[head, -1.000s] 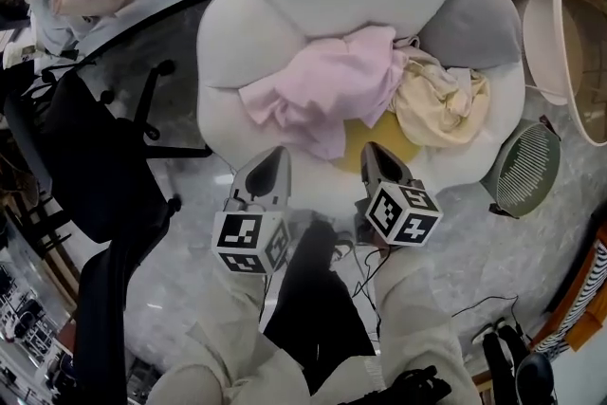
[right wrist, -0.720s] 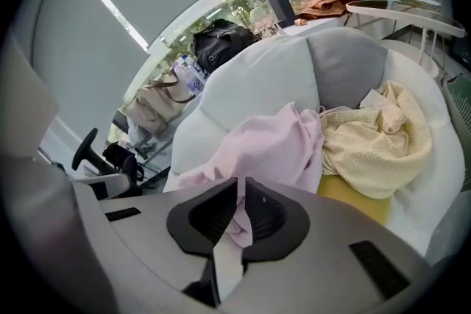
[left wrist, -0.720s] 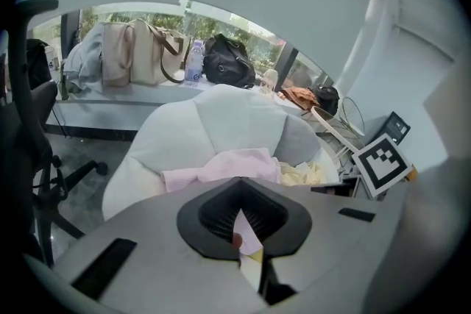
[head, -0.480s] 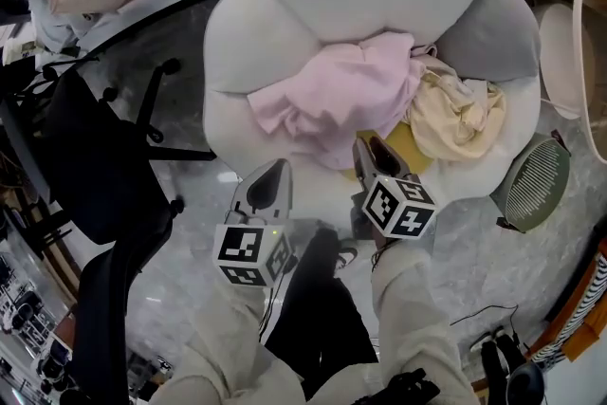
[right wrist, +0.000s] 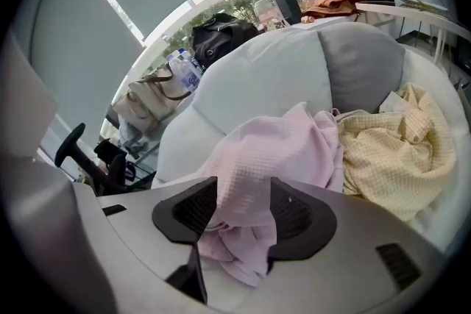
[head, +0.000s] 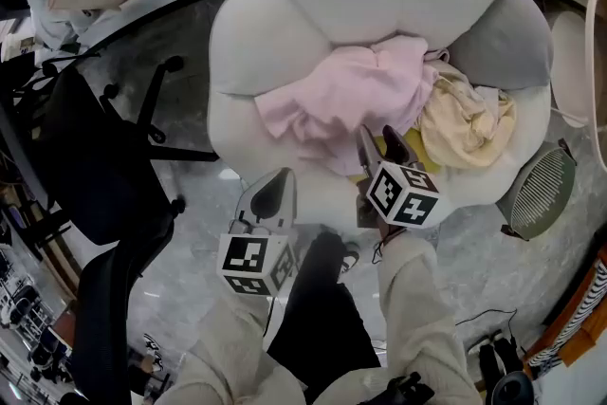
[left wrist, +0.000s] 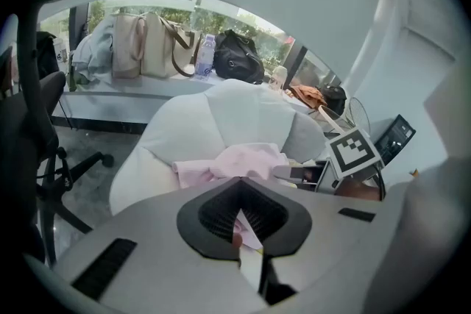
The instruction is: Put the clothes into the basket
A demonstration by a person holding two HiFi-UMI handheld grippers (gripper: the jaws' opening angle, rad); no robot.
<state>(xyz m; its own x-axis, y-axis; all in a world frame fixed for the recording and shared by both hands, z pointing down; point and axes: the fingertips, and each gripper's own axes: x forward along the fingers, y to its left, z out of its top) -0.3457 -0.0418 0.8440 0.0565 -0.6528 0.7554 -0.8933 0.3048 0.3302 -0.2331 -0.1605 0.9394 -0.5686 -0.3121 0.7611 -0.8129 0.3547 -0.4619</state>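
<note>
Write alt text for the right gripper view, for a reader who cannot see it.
The right gripper has its jaws wide apart, having just been opening them, with a fold of a crumpled pink garment lying between them on a white cushioned chair. A yellow garment lies bunched at the pink one's right, touching it.

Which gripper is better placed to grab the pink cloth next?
Right. The right gripper has just been opening its jaws, and a fold of the pink cloth sits between them, not yet pinched. The left gripper is shut and farther from it.
</note>
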